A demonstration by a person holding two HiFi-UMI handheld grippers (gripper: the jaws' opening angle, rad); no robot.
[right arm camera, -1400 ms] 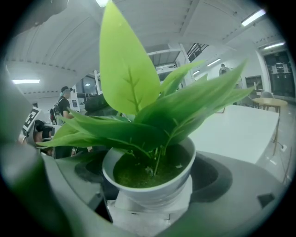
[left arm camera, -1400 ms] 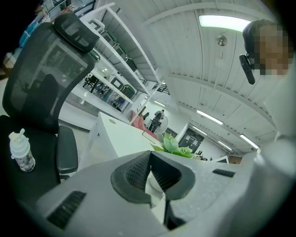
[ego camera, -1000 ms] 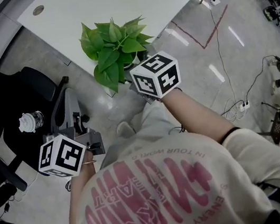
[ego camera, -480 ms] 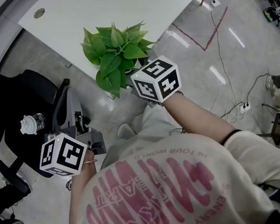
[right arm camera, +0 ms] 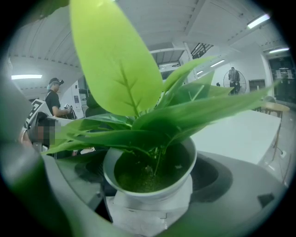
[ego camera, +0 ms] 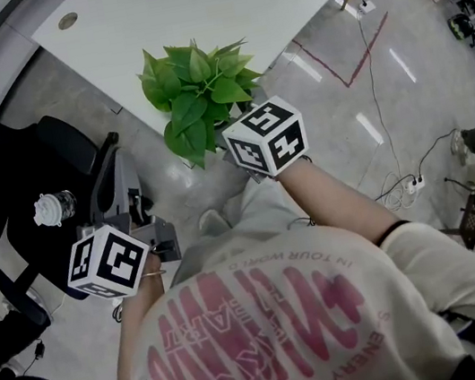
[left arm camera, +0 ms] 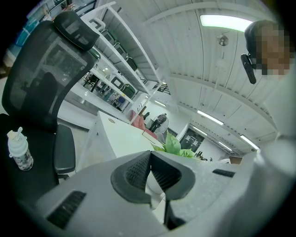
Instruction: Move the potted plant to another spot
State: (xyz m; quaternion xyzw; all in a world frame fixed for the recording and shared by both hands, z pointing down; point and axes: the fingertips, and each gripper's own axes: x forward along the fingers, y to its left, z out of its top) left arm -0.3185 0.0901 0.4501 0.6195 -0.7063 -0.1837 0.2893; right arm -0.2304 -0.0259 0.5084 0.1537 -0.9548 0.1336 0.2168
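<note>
Right tongs (right arm camera: 150,185) pinching the potted plant (right arm camera: 115,60) from both sides; left tongs (left arm camera: 150,159) pressed together, near office chair (left arm camera: 41,78)

The person wears a cream short-sleeved T-shirt (ego camera: 331,305) with big pink lettering and dark sleeve trim. The grey plastic left claw (left arm camera: 150,173) has dark ribbed pads (left arm camera: 138,171); it and the grey right claw (right arm camera: 150,178) each bear a white, black-patterned marker cube (ego camera: 107,262).

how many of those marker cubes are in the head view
2. One cube sits on the left gripper, low left beside the black chair; the other cube is on the right gripper, by the potted plant's leaves. None seem hidden.
</note>
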